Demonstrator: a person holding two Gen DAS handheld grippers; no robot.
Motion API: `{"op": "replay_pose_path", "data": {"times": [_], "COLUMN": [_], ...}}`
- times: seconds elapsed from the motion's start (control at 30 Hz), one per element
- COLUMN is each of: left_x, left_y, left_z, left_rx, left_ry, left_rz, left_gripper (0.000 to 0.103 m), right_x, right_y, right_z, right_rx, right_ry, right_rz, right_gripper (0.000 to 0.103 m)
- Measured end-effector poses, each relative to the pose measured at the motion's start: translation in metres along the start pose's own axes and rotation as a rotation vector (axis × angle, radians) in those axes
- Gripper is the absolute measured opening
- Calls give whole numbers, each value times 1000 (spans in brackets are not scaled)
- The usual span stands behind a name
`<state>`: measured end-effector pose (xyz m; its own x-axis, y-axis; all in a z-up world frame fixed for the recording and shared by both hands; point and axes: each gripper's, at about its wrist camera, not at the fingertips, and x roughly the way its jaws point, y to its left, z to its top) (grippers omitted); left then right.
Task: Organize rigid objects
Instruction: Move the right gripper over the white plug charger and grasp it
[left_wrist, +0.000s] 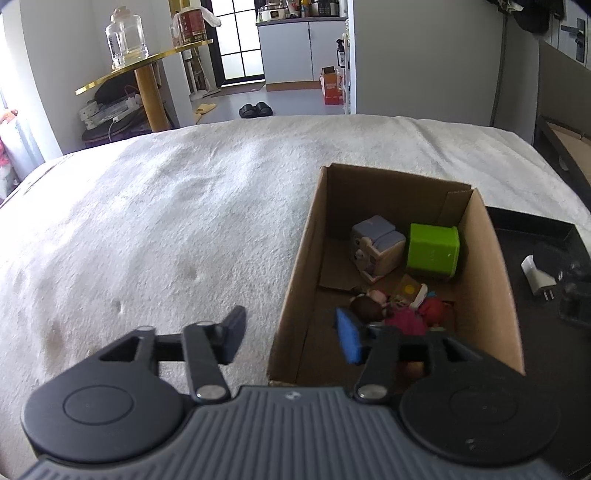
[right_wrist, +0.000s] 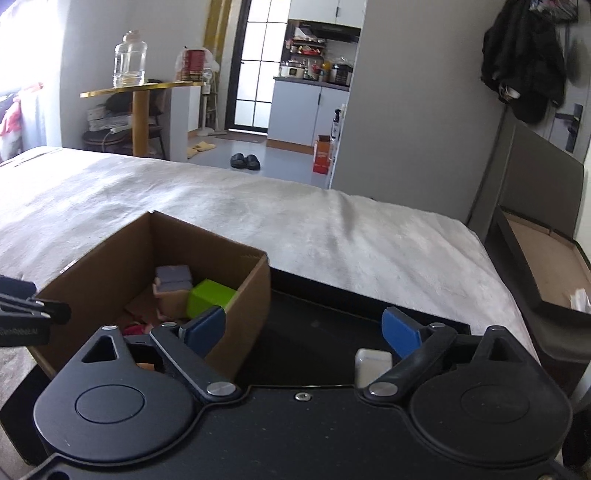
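- Cardboard box (left_wrist: 484, 280): open-topped, standing on a white fleecy bed cover (left_wrist: 166, 221); in the right wrist view (right_wrist: 243, 295) it sits left of centre, with its near right corner just behind the right gripper's left finger.
- Green cube (left_wrist: 433, 251): inside the box, at its far end on the right, resting on the box floor; well beyond the left gripper's fingertips.
- Small wooden toy with grey cushions (left_wrist: 376, 247): inside the box, just beside the green cube on its left.
- Soft dolls in red and pink (left_wrist: 402, 310): lying on the box floor nearer the camera, just beyond the left gripper's right finger.
- Left gripper (left_wrist: 291, 336): jaws parted and empty. Left finger (left_wrist: 232, 334) is over the bed cover outside the box; the blue-padded right finger (left_wrist: 349, 341) is over the box interior, so the box's left wall lies between them, untouched as far as can be seen.
- Right gripper (right_wrist: 303, 332): jaws spread wide with nothing pressed between the blue pads.
- Black tray (right_wrist: 314, 332): lying on the bed cover right of the box, under the right gripper.
- White plug adapter (left_wrist: 535, 275): lying in the black tray; in the right wrist view (right_wrist: 371, 365) it sits low between the fingers, nearer the right one, not gripped.
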<state>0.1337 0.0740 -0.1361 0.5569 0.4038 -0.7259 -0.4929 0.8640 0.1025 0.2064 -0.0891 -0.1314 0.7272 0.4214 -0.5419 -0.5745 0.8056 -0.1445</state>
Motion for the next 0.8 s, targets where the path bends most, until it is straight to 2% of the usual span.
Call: {"op": "replay_pose_path", "data": {"times": [0.07, 0.2, 0.53, 0.7, 0.8], "left_x": [-1, -4, 0, 2, 3], "left_y": [-3, -9, -26, -36, -41], "left_z": [1, 2, 7, 8, 7], "left_rx": [7, 23, 73, 105, 130], "left_ry": [-8, -21, -11, -5, -2], "left_rz": [0, -4, 39, 65, 69], "left_gripper": [66, 66, 67, 84, 89], "right_x": [0, -2, 7, 13, 20], "right_y": [-3, -10, -34, -45, -53], "right_z": [-3, -7, -18, -27, -32], "right_rx": [-1, 3, 61, 91, 125], "right_ry": [6, -5, 14, 31, 56], "right_rz": [-9, -18, -18, -9, -6], "right_gripper": [95, 103, 103, 103, 102]}}
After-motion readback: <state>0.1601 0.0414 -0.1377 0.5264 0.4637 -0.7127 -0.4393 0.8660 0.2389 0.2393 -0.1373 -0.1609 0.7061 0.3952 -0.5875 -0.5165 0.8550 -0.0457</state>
